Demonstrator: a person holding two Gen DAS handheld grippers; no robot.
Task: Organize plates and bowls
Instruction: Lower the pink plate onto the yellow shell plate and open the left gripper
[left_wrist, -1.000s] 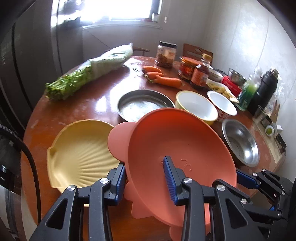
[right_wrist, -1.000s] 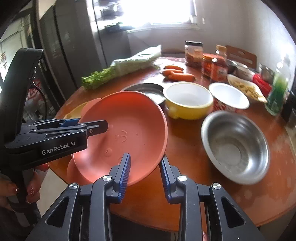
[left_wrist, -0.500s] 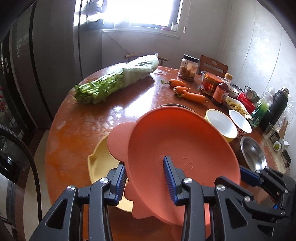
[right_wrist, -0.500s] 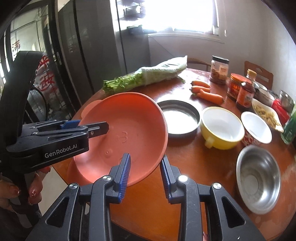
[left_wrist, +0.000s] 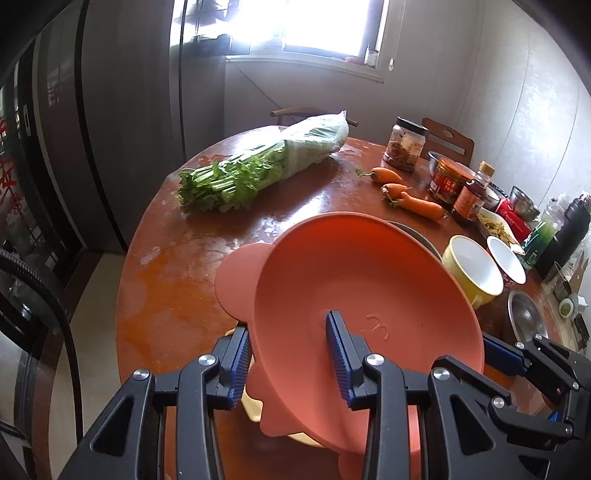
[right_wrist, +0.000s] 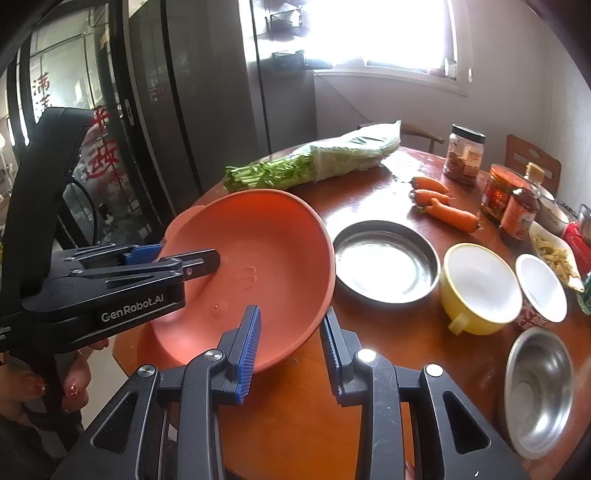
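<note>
Left tool (left_wrist: 288, 354) clamped on orange plate (left_wrist: 362, 295) rim, one finger inside, one under. Right tool (right_wrist: 290, 347) straddles same plate's edge from other side, fingers apart, grip unclear. Plate tilted, held above desk (right_wrist: 388, 192) near edge. Yellow plate (left_wrist: 255, 406) peeks out under it. Steel plate (right_wrist: 386, 260), yellow bowl (right_wrist: 478, 284), white bowl (right_wrist: 541, 288), steel bowl (right_wrist: 537, 391) sit on desk.

A home kitchen or dining corner: a round wooden table (left_wrist: 295, 210) under a bright window (left_wrist: 317, 26), a dark fridge (right_wrist: 207, 92) left of the table; on the table bagged greens (left_wrist: 258, 166), carrots (left_wrist: 410, 195), sauce jars (left_wrist: 448, 181), and bowls (right_wrist: 476, 288) near its right edge
</note>
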